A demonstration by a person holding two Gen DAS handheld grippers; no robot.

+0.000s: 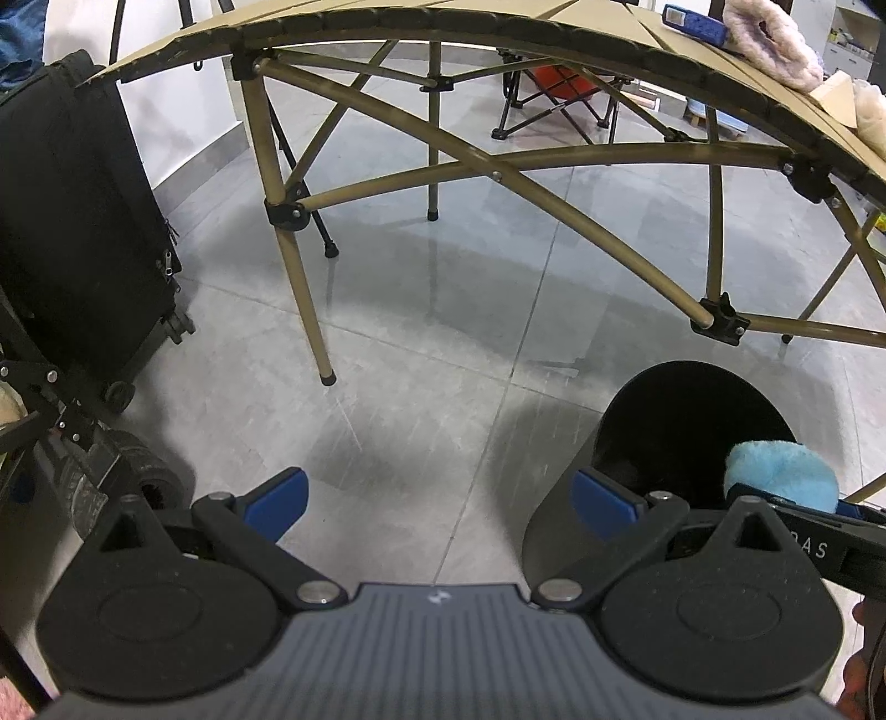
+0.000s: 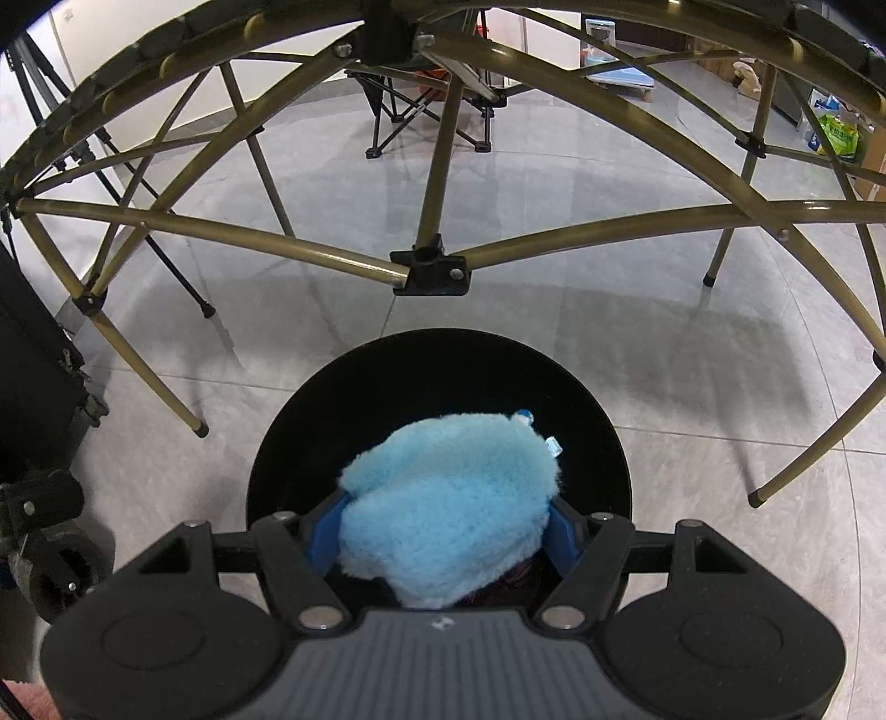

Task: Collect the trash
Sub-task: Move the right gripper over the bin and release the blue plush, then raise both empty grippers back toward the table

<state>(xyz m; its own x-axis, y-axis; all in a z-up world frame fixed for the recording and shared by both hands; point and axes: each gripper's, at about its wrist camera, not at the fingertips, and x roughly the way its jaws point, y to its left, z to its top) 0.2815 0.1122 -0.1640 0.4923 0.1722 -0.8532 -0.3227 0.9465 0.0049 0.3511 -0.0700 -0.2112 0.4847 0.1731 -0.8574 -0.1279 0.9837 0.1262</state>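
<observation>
1. The right tongs (image 2: 446, 518) pinch a fluffy blue pouch (image 2: 448, 498) between their blue pads, directly over the open mouth of a black bin (image 2: 437, 365).
2. The left tongs (image 1: 440, 498) are spread with nothing between them, above bare floor (image 1: 387, 387); the bin sits just to their right.
3. Ahead of both tongs stands the folding counter (image 1: 498, 39), carrying a pink fluffy item (image 1: 775, 44).
4. A black suitcase (image 1: 72, 221) stands left of the left tongs.
</observation>
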